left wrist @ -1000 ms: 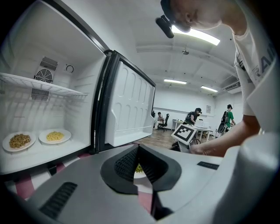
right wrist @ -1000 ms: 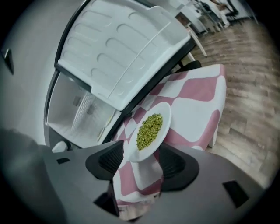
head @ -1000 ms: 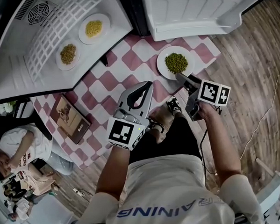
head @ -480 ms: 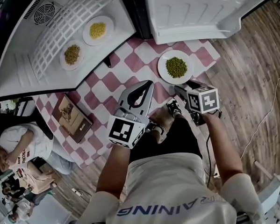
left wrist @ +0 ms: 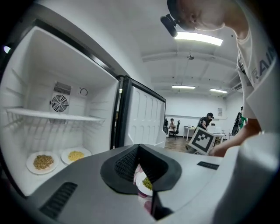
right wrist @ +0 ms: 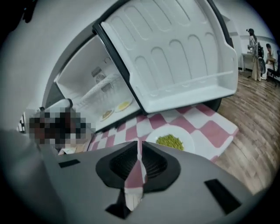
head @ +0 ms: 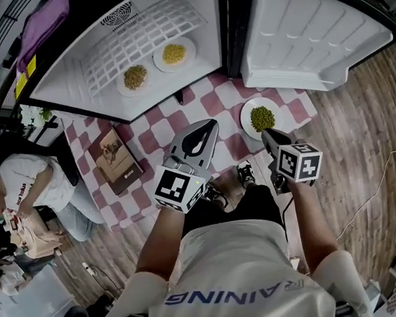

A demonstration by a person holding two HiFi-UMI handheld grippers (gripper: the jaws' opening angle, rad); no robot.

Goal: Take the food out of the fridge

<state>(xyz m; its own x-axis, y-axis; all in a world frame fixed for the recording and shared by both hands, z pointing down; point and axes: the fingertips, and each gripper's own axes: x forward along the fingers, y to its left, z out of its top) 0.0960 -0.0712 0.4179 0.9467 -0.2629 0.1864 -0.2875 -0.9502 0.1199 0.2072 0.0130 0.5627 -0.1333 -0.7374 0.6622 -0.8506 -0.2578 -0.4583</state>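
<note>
A white plate of green food (head: 262,118) lies on the red-and-white checkered cloth (head: 163,133) in front of the open fridge. Inside the fridge sit a plate of brownish food (head: 135,77) and a plate of yellow food (head: 174,54). My right gripper (head: 264,132) hangs just short of the green plate (right wrist: 169,141); its jaws have just been closing and now meet with nothing between them. My left gripper (head: 209,123) hovers over the cloth, pointed at the fridge, jaws together and empty. The left gripper view shows both fridge plates, brownish (left wrist: 42,162) and yellow (left wrist: 75,155).
The fridge door (head: 311,36) stands swung open at the upper right. A white wire shelf (head: 145,38) spans the fridge above the plates. A brown book (head: 117,159) lies on the cloth's left part. A person (head: 14,190) sits at the far left.
The right gripper has drawn back from the green plate's rim, rolled and closed its jaws; the plate stays on the cloth. Both grippers have risen.
</note>
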